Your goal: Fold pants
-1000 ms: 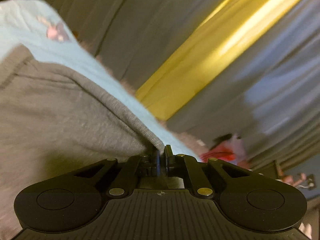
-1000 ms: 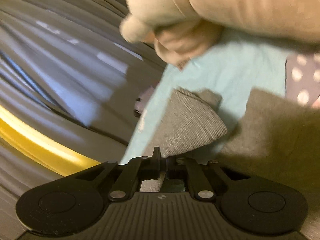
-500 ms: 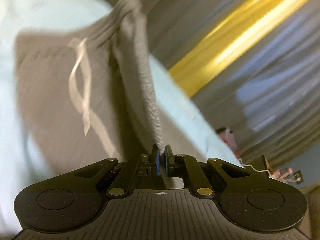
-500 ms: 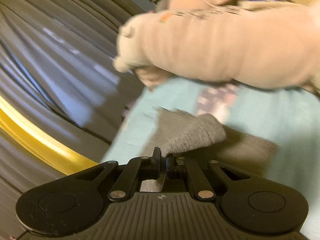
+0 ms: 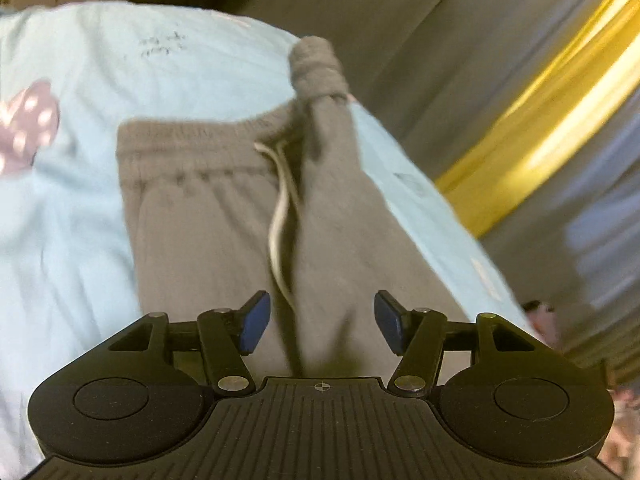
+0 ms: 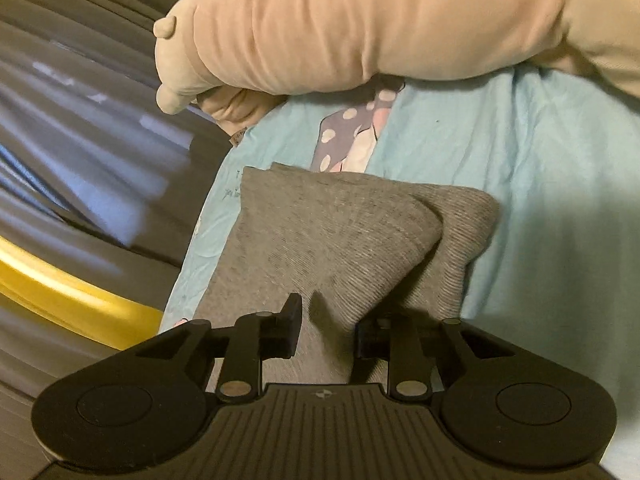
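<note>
Grey pants [image 5: 208, 216] lie on a light blue sheet [image 5: 72, 216], waistband far from me, with a pale drawstring [image 5: 280, 216] down the middle and one leg [image 5: 332, 184] folded up over them, its cuff at the waistband. My left gripper [image 5: 322, 322] is open just above the pants, a fabric ridge between its blue pads. In the right wrist view the grey leg ends [image 6: 328, 236] lie stacked on the sheet [image 6: 540, 184]. My right gripper [image 6: 326, 326] is open, holding nothing, with a fold of the fabric between its jaws.
A long beige plush pillow [image 6: 380, 24] lies across the bed beyond the pants. A polka-dot print [image 6: 352, 136] marks the sheet. Grey curtains [image 5: 460, 40] with a yellow stripe [image 5: 540, 120] hang beside the bed edge.
Both grippers were shut on the pants fabric and carried it over; now both have opened and let it go. The folded leg lies on the pants.
</note>
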`<state>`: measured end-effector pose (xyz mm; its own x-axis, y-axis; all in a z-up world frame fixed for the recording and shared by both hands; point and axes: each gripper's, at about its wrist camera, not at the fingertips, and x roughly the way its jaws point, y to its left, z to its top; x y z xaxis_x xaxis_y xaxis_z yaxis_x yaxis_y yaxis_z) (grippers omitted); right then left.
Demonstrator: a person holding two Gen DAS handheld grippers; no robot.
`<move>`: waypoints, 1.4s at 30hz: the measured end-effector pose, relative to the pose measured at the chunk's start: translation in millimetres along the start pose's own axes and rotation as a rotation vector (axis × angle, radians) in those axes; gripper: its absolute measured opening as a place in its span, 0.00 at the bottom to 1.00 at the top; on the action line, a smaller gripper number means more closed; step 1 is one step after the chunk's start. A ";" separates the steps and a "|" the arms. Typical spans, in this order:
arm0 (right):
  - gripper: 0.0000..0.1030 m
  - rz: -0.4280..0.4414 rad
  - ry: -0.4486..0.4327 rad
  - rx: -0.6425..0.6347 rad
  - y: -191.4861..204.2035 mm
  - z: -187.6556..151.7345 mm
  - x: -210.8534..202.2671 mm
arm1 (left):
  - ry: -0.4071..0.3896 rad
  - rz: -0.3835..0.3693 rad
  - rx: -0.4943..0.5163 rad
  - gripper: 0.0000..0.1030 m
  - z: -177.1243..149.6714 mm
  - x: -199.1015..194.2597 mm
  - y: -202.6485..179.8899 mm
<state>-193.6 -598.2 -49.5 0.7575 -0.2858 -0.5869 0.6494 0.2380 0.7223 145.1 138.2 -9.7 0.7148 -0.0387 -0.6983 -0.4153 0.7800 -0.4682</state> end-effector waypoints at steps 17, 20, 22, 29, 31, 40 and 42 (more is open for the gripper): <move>0.06 0.016 -0.156 -0.267 55.0 20.0 -39.5 | -0.072 -0.164 0.010 0.10 43.3 -26.6 22.3; 0.06 -0.023 -0.175 -0.283 41.7 17.7 -47.1 | -0.032 -0.109 0.025 0.10 28.5 -26.0 43.4; 0.06 -0.080 -0.136 -0.272 25.9 15.2 -37.9 | 0.023 -0.051 0.011 0.10 15.5 -16.5 60.9; 0.15 -0.106 -0.057 -0.191 11.7 13.7 -22.1 | 0.057 -0.016 0.023 0.18 1.3 -7.8 72.6; 0.37 -0.086 -0.033 -0.178 13.0 15.0 -16.6 | 0.051 -0.005 0.038 0.20 1.2 -8.9 68.9; 0.04 -0.081 -0.127 -0.302 39.8 9.4 -33.6 | 0.032 -0.101 -0.015 0.10 5.7 -39.6 77.0; 0.04 -0.058 -0.170 -0.295 38.8 12.2 -45.9 | 0.030 -0.134 -0.023 0.10 8.4 -46.1 82.7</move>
<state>-204.0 -587.2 9.9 0.7128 -0.4512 -0.5370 0.7013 0.4676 0.5380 82.5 209.7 -11.6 0.7478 -0.1606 -0.6442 -0.3300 0.7521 -0.5705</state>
